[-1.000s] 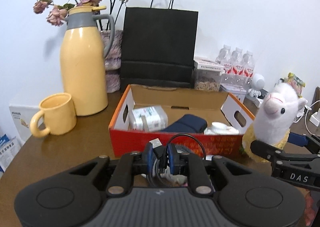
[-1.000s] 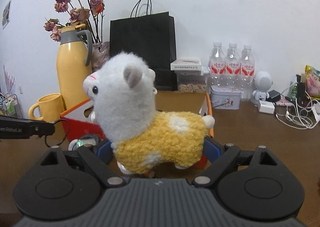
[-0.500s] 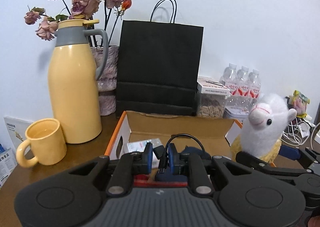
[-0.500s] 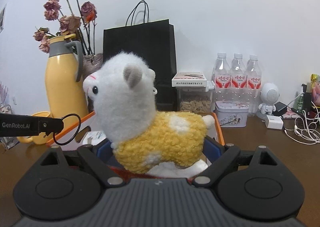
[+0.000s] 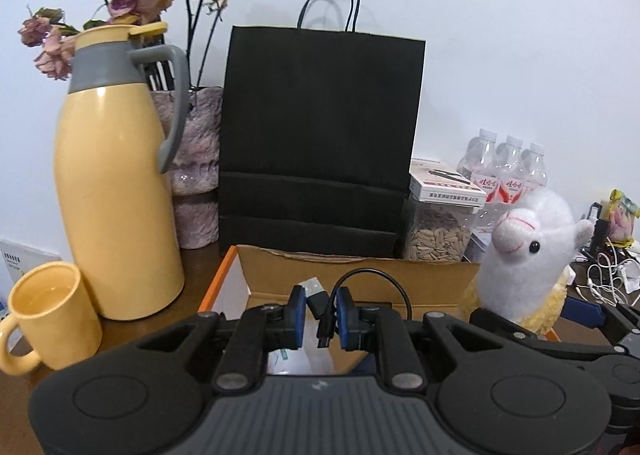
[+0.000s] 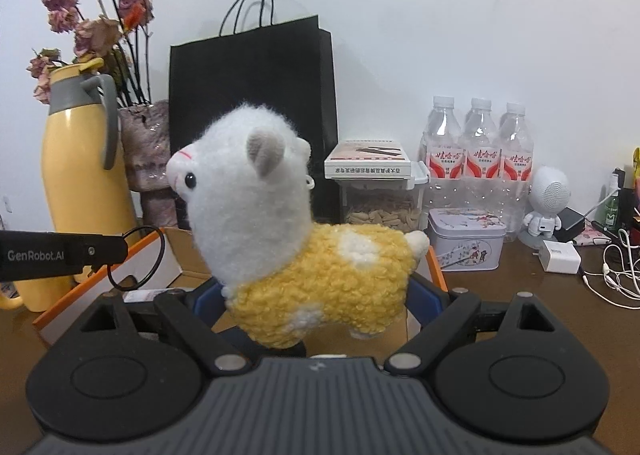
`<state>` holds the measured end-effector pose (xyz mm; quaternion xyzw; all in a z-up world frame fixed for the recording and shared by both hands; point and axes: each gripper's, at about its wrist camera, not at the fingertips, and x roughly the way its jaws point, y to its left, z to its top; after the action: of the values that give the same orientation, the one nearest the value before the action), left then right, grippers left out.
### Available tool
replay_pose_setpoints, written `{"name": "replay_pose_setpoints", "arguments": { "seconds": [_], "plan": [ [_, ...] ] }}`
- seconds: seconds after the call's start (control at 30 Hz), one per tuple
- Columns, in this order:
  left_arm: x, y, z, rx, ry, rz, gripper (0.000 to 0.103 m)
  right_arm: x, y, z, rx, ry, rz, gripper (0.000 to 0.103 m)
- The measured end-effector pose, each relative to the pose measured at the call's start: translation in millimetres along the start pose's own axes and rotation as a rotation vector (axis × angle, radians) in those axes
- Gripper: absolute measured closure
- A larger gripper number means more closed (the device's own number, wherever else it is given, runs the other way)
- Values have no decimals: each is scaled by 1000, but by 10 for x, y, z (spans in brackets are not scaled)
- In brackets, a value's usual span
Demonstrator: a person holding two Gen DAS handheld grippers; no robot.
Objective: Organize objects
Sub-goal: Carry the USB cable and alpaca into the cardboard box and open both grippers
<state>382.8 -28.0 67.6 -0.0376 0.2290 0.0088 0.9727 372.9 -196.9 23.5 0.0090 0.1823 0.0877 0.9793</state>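
My left gripper is shut on a black USB cable whose loop arches to the right, held above the orange-rimmed cardboard box. My right gripper is shut on a plush alpaca with a white head and yellow body, held over the box's right side. The alpaca also shows at the right of the left wrist view. The left gripper's arm and the cable loop show at the left of the right wrist view. The box's contents are mostly hidden.
A yellow thermos jug, a yellow mug, a vase of dried roses and a black paper bag stand behind the box. A seed jar, water bottles, a tin, a small white figure and chargers with cables are at right.
Both grippers have risen and moved forward over the box, carrying the cable and the alpaca. The box's inside has dropped out of sight below the grippers.
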Motion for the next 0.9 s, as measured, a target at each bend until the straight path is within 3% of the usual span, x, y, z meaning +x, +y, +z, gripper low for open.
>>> {"name": "replay_pose_setpoints", "arguments": {
  "seconds": [0.6,0.73,0.8,0.83,0.87,0.9],
  "plan": [
    [694,-124,65,68,85,30,88,512,-80,104,-9,93,-21,11],
    [732,-120,56,64,112,50,84,550,-72,87,-21,115,-22,6],
    [729,-106,62,57,124,58,54,558,-64,73,-26,134,-27,0],
    [727,-99,63,55,125,65,28,554,-59,66,-24,135,-35,0],
    [718,-98,60,56,120,75,10,556,-53,65,-28,138,-37,0],
    [706,-102,58,60,114,85,7,551,-49,66,-28,137,-39,0]
  ]
}}
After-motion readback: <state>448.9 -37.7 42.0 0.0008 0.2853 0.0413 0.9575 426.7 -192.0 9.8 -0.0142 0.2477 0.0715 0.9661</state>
